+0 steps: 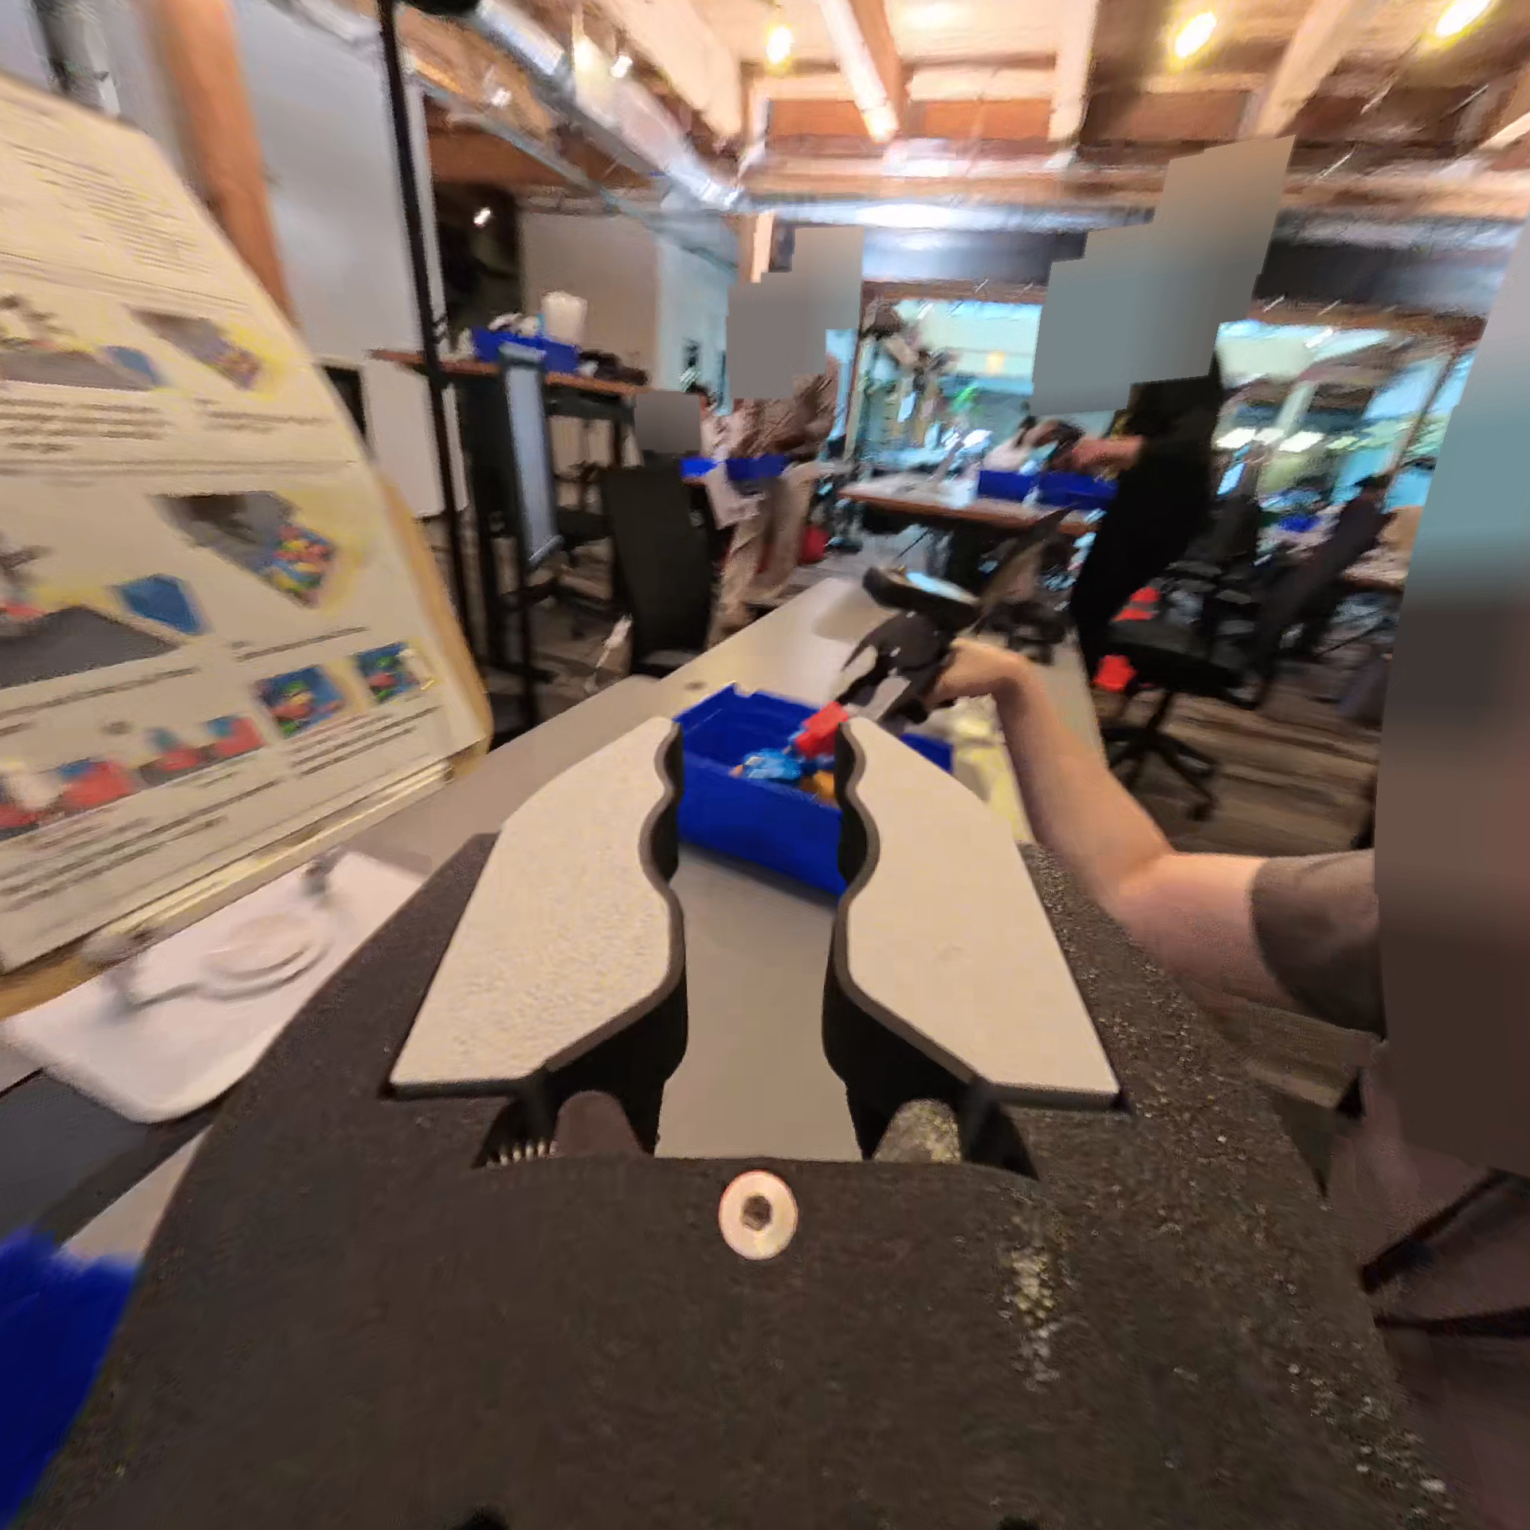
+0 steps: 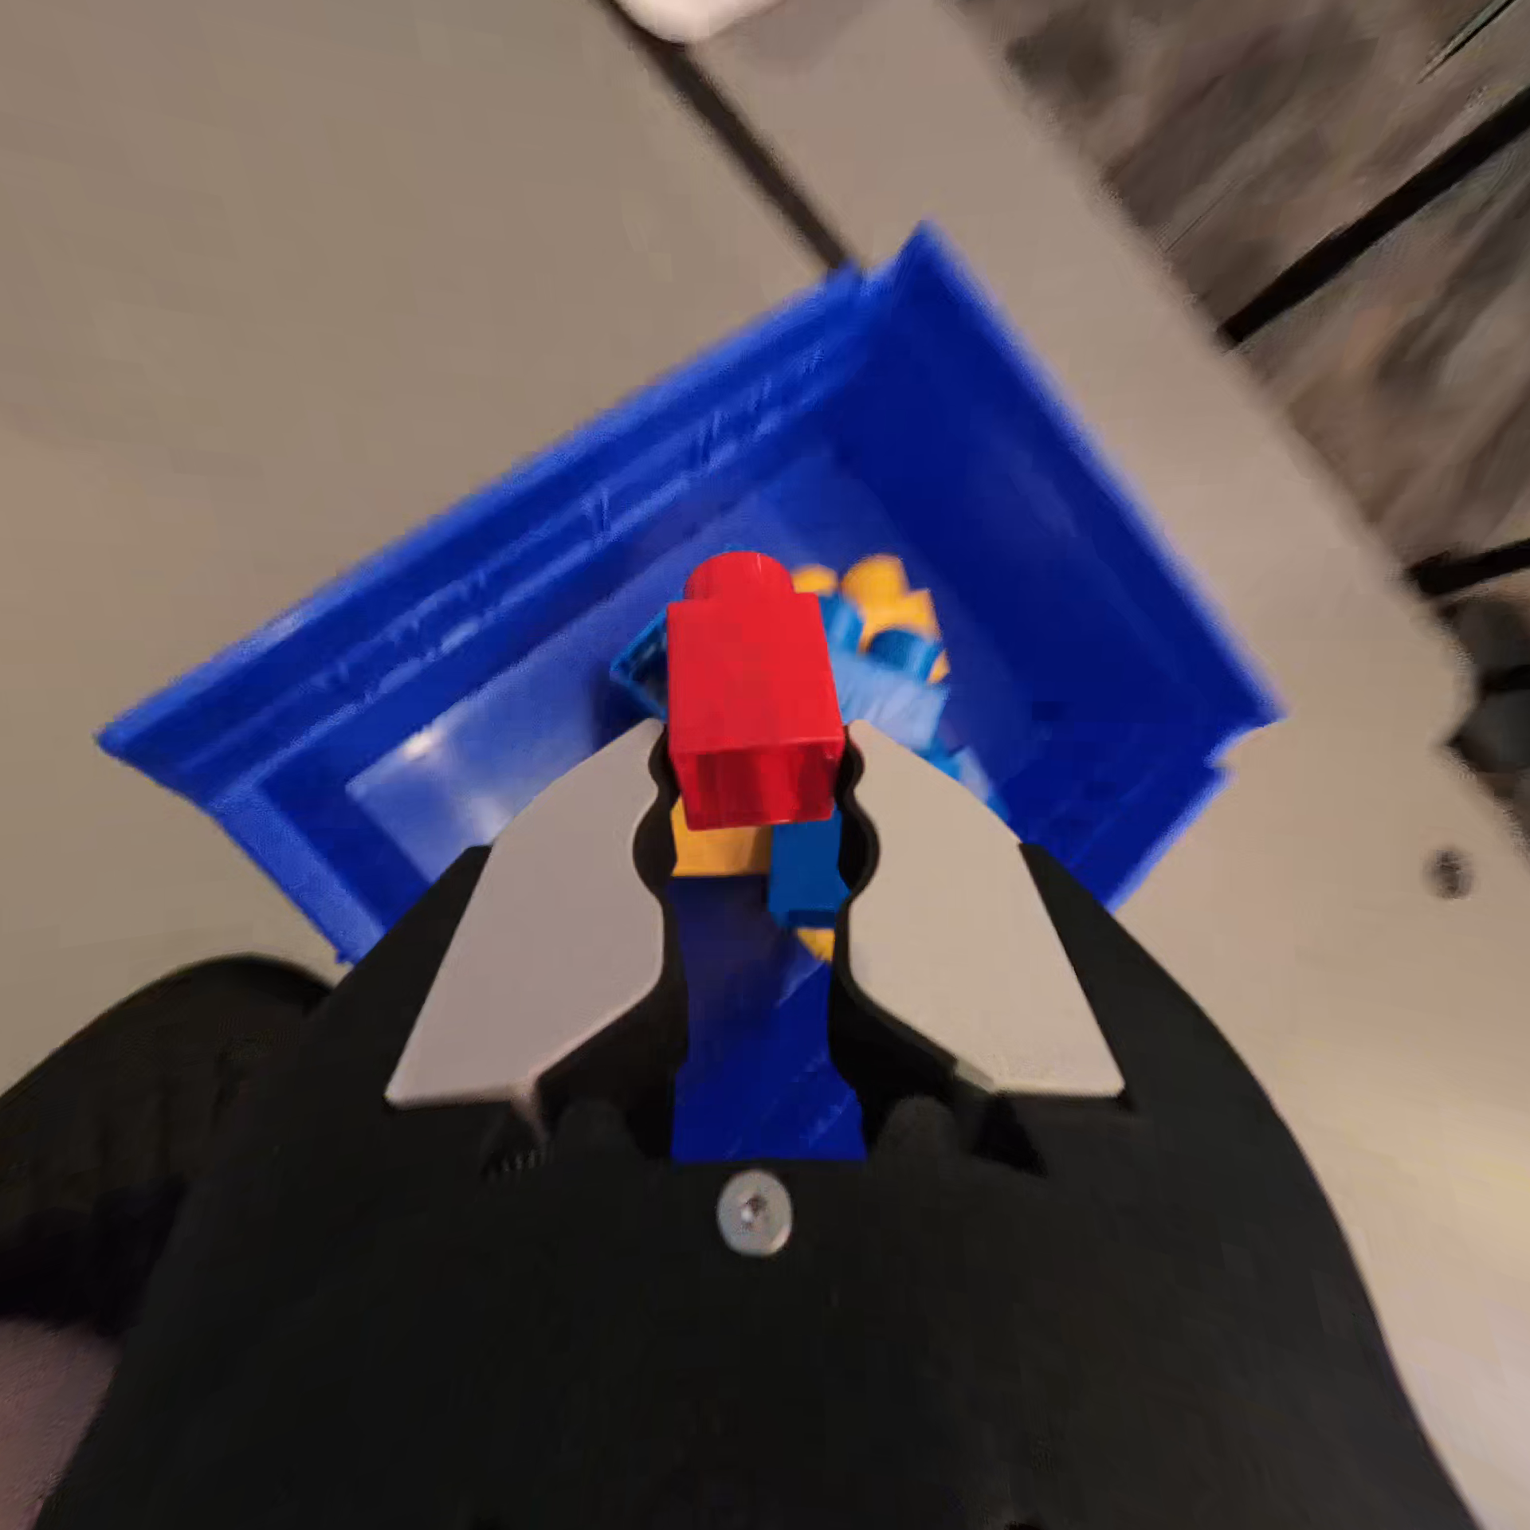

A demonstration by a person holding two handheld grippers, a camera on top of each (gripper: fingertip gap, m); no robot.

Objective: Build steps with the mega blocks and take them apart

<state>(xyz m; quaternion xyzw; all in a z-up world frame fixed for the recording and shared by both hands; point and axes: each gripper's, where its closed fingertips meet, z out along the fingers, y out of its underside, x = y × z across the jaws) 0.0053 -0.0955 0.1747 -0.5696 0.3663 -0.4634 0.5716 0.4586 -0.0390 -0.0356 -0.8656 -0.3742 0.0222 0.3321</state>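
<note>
Right gripper (image 2: 755, 737) clamps red block (image 2: 749, 704) above blue bin (image 2: 1076, 513); left gripper (image 1: 757, 745) parted, empty, over grey table (image 1: 745, 993).

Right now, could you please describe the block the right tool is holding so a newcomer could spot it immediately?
On the grey table sits a blue bin of blocks. Above it, the right tool pinches a single-stud red block at its fingertips. It is the only red piece; the blocks below it in the bin are blue and yellow.

Grey table (image 1: 745, 977), black office chairs (image 1: 1200, 629), exposed wooden ceiling beams (image 1: 869, 74), bright windows (image 1: 952, 389)
</note>
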